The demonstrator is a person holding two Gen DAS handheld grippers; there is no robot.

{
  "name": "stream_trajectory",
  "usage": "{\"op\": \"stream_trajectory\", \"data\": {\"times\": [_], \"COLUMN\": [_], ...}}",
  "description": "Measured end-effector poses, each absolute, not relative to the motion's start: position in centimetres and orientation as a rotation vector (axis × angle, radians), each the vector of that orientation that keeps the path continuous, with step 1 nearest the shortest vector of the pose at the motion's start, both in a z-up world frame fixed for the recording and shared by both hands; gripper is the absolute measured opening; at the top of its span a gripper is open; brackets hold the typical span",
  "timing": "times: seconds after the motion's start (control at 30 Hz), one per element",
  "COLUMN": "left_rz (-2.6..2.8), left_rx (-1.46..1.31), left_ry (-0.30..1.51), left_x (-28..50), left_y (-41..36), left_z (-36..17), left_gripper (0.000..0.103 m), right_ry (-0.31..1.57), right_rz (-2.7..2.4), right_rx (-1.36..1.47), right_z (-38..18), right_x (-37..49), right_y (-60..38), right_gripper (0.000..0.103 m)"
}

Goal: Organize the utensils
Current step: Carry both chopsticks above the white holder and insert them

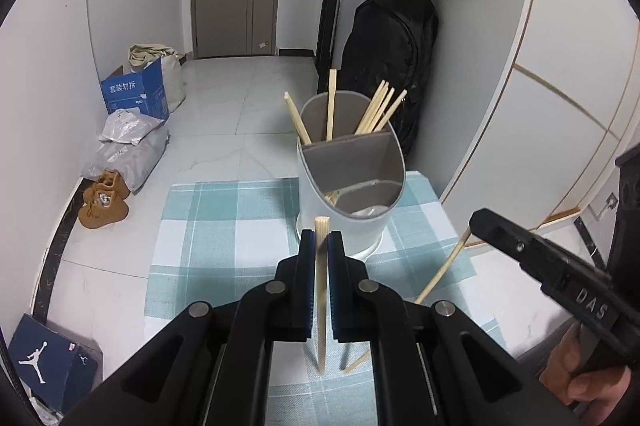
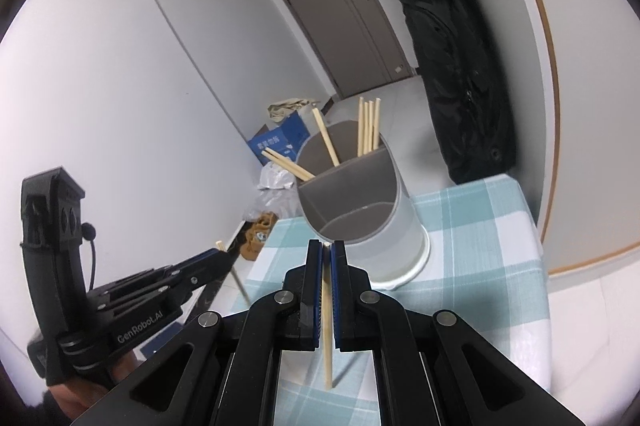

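We log: left hand-held gripper [image 1: 321, 240] clenched on one wooden chopstick [image 1: 321, 306], stick upright between pads, lower end hanging above checked cloth [image 1: 224, 226] on table. Right hand-held gripper [image 2: 329, 250] clenched on second chopstick [image 2: 327, 330], likewise upright. Grey two-compartment holder [image 1: 348, 193] stands on cloth just ahead; we count several chopsticks [image 1: 378, 109] leaning in far compartment. Near compartment contents: we cannot tell.

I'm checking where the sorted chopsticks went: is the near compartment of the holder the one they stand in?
No: the chopsticks stand in the far compartment of the holder, behind its divider.
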State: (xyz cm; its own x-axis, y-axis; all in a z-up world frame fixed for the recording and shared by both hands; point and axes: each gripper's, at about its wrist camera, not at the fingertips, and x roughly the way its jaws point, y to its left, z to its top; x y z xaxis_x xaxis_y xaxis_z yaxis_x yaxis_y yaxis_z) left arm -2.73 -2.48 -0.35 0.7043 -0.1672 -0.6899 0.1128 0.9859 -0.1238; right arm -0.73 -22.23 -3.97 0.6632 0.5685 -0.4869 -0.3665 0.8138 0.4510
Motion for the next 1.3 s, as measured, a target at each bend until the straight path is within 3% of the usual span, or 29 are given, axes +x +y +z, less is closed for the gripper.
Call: {"op": "stream_trajectory", "data": {"times": [0.9, 1.3], "left_rz": [-0.198, -0.188], "left_rx": [-0.125, -0.091], "left_ry": [0.664, 0.631], "left_x": [4.7, 8.1], "left_y": [-2.2, -1.9], "left_z": [11.0, 12.0], "left_gripper": [0.002, 0.002], "right_ry": [0.521, 0.484], "right_rz": [0.53, 0.526], "right_rx": [0.32, 0.28], "right_z": [8.1, 10.9], "right_x": [8.4, 13.5], "right_y": [-23.6, -21.8], "right_gripper": [0.003, 0.003]}}
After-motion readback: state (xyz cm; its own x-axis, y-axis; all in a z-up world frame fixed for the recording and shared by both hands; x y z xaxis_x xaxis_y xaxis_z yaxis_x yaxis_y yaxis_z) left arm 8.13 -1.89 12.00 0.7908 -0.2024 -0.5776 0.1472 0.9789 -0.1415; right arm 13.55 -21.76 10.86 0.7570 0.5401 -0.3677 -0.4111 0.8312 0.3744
